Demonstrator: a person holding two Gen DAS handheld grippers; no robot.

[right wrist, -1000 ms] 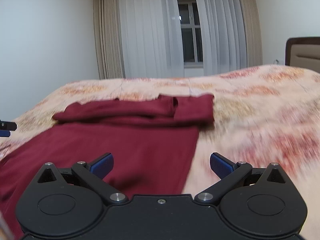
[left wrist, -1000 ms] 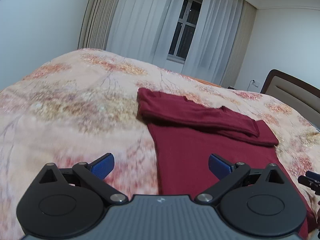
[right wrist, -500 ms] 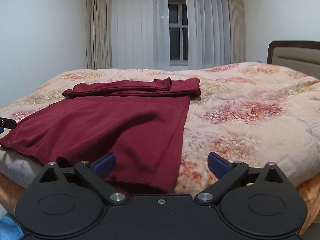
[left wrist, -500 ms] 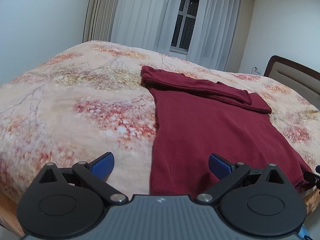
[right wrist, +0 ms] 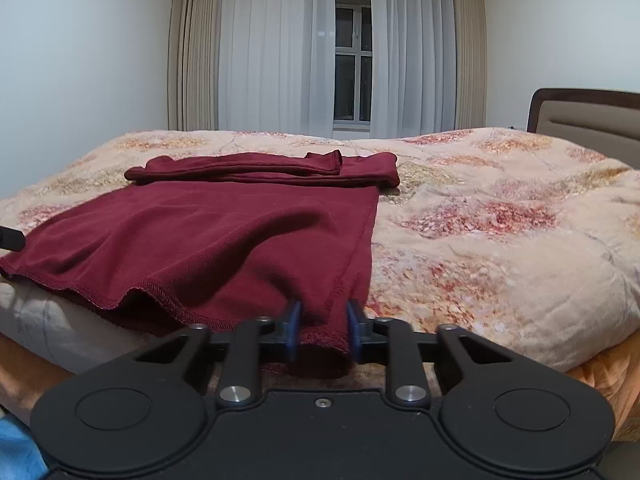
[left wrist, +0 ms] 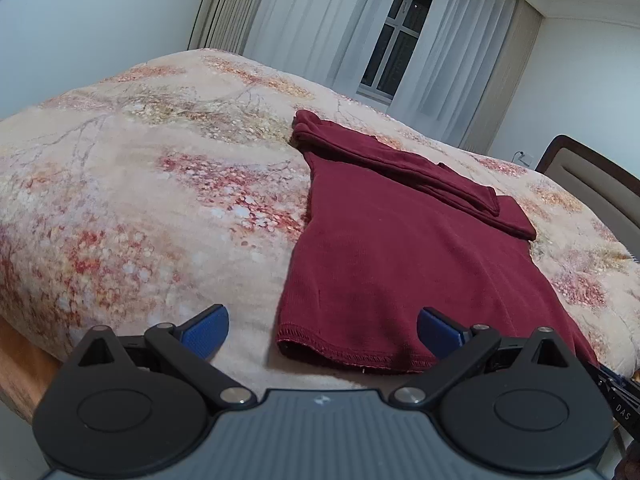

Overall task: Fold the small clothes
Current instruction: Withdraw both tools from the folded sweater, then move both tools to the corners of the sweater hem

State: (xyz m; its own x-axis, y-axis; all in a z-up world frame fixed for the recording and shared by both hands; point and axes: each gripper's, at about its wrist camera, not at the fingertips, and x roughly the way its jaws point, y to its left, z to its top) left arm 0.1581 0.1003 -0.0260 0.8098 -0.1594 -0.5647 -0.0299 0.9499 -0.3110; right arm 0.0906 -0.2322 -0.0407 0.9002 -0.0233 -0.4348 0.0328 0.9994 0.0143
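Floral bedspread (right wrist: 500, 216), maroon garment (right wrist: 224, 232) flat, sleeves folded across its far end.
My right gripper (right wrist: 322, 330) is closing on one hem corner; my left gripper (left wrist: 322, 330) gapes around the other. I'd pinch both layers before lifting evenly.

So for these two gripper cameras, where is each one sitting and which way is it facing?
Left wrist: on the left gripper, at the bed's near edge, angled down at the maroon shirt; jaws wide apart around its left hem corner.
Right wrist: on the right gripper, low at the same edge, facing the window; jaws closing on the right hem corner.
Shared: shirt, floral bedspread, window, headboard.
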